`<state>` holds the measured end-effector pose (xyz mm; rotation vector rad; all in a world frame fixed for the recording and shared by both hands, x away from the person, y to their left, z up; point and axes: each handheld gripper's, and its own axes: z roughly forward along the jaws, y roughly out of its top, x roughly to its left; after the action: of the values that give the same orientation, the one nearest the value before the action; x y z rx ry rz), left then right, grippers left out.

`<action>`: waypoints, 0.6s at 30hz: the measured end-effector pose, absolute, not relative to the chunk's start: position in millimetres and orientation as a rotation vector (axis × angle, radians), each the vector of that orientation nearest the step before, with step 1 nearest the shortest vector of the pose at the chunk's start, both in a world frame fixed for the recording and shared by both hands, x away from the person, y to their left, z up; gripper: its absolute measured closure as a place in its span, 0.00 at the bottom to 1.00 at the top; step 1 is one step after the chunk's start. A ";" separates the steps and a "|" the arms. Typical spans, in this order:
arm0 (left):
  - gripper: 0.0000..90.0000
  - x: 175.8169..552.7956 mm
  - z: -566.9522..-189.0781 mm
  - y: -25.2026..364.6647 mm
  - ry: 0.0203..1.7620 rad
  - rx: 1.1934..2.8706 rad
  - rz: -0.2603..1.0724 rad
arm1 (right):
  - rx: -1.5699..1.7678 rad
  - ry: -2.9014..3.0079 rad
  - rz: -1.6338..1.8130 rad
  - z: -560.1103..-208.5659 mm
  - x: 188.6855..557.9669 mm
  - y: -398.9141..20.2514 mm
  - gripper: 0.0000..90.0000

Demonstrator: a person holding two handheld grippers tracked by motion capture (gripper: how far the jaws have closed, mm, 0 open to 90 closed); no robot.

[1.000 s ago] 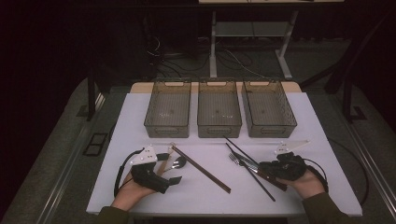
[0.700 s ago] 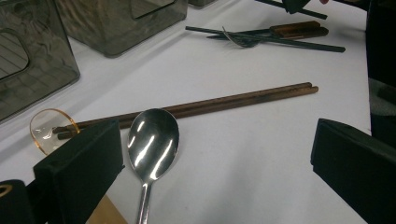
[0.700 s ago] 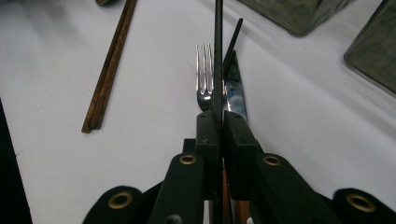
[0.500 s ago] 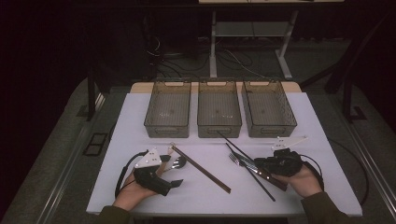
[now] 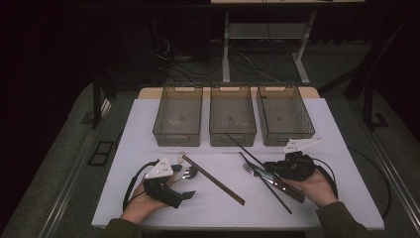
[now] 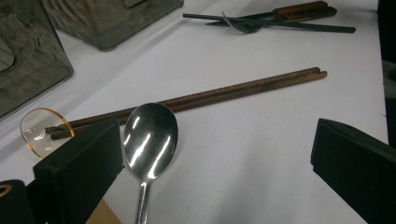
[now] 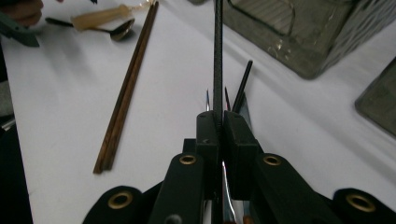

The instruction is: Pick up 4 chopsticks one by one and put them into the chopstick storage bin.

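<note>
My right gripper (image 7: 218, 123) is shut on a black chopstick (image 7: 217, 56), whose free end points up toward the middle bin (image 5: 233, 116). In the high view the right gripper (image 5: 270, 167) is at the right of the table. A second black chopstick (image 5: 270, 188) lies on the table beside a fork (image 5: 253, 171). On the left, my left gripper (image 5: 184, 183) rests on the table, open. A metal spoon (image 6: 150, 140) lies between its jaws, close to the left one. A pair of brown chopsticks (image 6: 210, 95) lies just beyond the spoon.
Three empty grey mesh bins stand in a row at the back: left (image 5: 177, 116), middle, right (image 5: 285, 115). A clear amber disc (image 6: 44, 130) lies by the brown chopsticks' near end. White tabletop (image 5: 346, 148) stretches to the right edge.
The right gripper has lifted slightly and drawn back with the black chopstick. The chopstick's far tip has risen toward the middle bin, away from the second chopstick. The left gripper has not moved.
</note>
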<state>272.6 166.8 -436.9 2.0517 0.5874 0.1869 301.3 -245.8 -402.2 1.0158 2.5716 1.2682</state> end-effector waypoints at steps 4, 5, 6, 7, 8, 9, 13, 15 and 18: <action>0.01 273.5 -436.3 168.0 0.600 2.033 0.187 | 1.009 2.562 1.289 -398.3 307.8 -239.3 0.94; 0.01 273.8 -435.9 168.6 0.604 2.032 0.188 | 1.006 2.560 1.291 -397.3 309.3 -237.8 0.94; 0.01 274.0 -435.8 169.0 0.609 2.021 0.189 | 1.006 2.557 1.298 -396.4 310.9 -236.6 0.94; 0.01 274.5 -435.3 169.7 0.609 2.019 0.191 | 1.006 2.556 1.305 -395.6 312.2 -235.2 0.94; 0.01 274.8 -435.2 170.4 0.609 2.018 0.191 | 1.001 2.553 1.307 -395.2 313.5 -233.7 0.94; 0.01 275.0 -435.6 170.3 0.610 2.013 0.191 | 1.007 2.556 1.307 -394.8 314.6 -232.2 0.94; 0.00 275.3 -435.1 170.5 0.607 2.022 0.197 | 1.008 2.557 1.310 -394.0 319.3 -227.0 0.94; 0.00 277.3 -434.6 170.5 0.609 2.017 0.192 | 1.007 2.554 1.314 -392.7 321.2 -225.6 0.94; 0.00 280.7 -433.9 170.0 0.617 2.005 0.194 | 1.009 2.544 1.324 -391.1 324.2 -223.8 0.94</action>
<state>280.7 170.0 -433.9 2.0052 0.6172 0.1942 324.2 -223.8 -391.1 1.0093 2.5441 1.3244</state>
